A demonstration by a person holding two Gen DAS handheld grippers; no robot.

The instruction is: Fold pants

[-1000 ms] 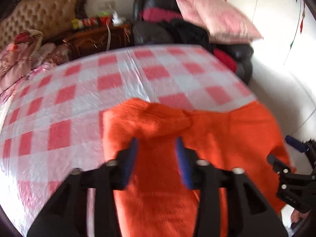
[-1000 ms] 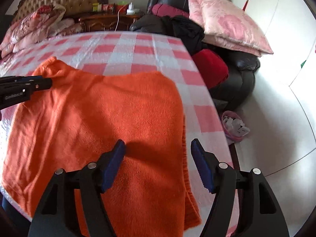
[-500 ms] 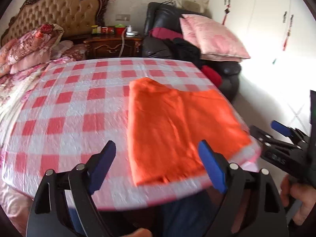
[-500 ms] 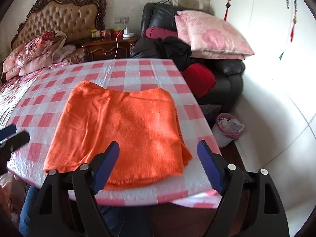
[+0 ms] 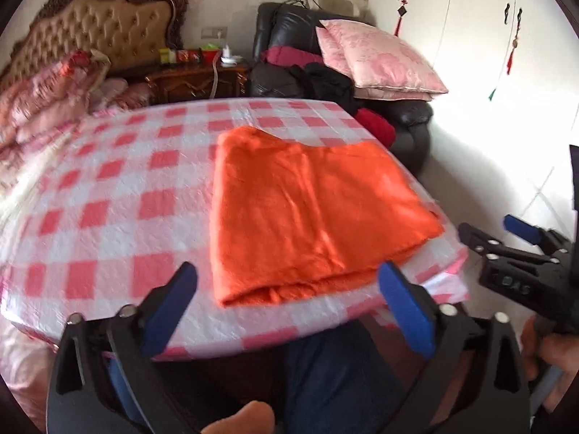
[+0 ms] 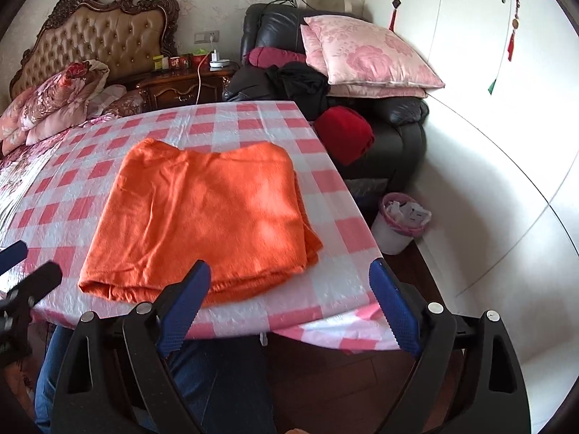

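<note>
A table (image 6: 231, 123) in a red-and-white checked cloth stands in a bedroom, with a bed (image 6: 54, 101) at its far left, a nightstand (image 6: 181, 86), a black sofa (image 6: 398, 123) bearing pink pillows (image 6: 365, 54), and a bin (image 6: 398, 224) on the floor. The orange pants (image 6: 206, 217) lie folded flat near the table's front edge. A second ago the left gripper (image 5: 287, 302) was closed down on the fabric; now it and the right gripper (image 6: 289, 296) are pulled back off the table, jaws spread wide and gripping nothing.

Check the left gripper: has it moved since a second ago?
Yes. The left gripper has opened and pulled back off the orange pants; it now hangs open past the near edge of the checked table.
</note>
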